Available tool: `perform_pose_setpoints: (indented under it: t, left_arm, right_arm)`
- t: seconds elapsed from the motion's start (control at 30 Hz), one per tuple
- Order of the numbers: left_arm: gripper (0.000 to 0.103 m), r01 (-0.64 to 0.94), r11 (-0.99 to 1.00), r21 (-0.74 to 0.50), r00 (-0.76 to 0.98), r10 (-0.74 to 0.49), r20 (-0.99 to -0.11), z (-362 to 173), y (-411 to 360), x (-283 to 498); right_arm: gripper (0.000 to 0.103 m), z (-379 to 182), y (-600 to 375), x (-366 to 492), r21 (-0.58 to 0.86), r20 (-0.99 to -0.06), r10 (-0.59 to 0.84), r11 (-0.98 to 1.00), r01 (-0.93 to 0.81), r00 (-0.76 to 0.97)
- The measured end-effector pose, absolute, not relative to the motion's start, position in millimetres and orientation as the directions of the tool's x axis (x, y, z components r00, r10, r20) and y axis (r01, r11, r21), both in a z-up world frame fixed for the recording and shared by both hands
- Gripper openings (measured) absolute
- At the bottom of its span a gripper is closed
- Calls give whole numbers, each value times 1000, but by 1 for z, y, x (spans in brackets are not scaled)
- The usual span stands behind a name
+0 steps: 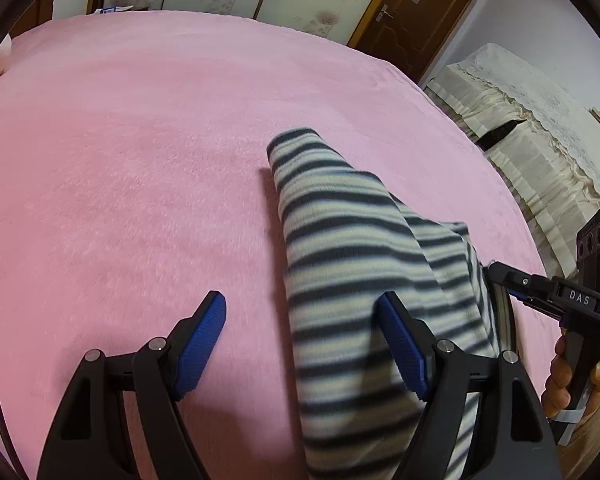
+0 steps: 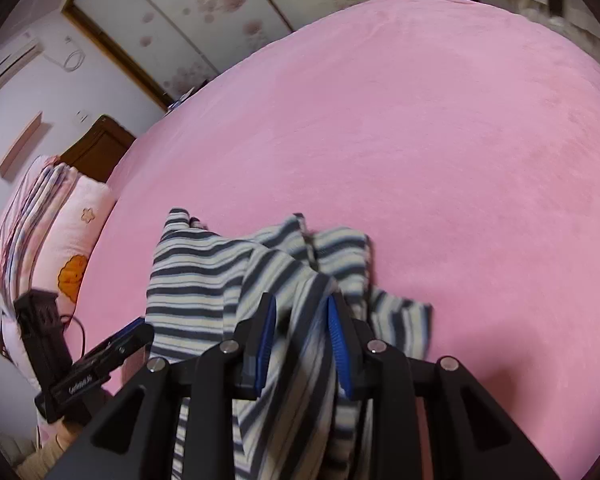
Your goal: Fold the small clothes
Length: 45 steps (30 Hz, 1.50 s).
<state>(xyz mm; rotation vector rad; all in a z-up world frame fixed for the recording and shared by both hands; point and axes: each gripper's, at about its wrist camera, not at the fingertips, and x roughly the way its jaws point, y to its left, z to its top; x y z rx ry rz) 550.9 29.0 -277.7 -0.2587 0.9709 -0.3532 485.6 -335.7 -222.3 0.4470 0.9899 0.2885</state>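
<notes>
My right claw [image 2: 302, 340] pinches a bunch of the striped garment [image 2: 228, 276], lifting it so it hangs off the pink bed [image 2: 440, 140] for straightening. My left claw [image 1: 300, 344] gapes wide beside the cloth, ready to catch an edge.

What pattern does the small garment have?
Dark and pale stripes on the garment; right wrist view shows it best.

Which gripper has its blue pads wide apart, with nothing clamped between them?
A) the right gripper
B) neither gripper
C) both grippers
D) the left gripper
D: the left gripper stands wide open over the pink fleece blanket, while the right gripper has its pads closed on the dark-and-cream striped knit garment.
</notes>
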Motion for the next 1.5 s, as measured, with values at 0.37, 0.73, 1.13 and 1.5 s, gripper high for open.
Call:
perform_pose_setpoints:
  t: [0.37,0.73,1.13,1.5]
  left_arm:
    - [77,166,895,-414,495,-439,-750,-288,27,570]
    - [52,236,895,-378,480,-446,-755,-280,7,583]
    - [53,237,942,-240,511,-331,-793,-278,-18,581]
    - [53,309,901,-304,543,-430,-722,-239,-31,535]
  right_arm:
    - [38,-236,-335,523,472,-759,463,876,-102,458]
    - [8,-215,-324,506,378,-723,448,894,-242,526]
    - [28,-233,-349,508,272,-789,236,962,-22,567]
    - [16,-186,-312,452,330,-690,383,922,-204,614]
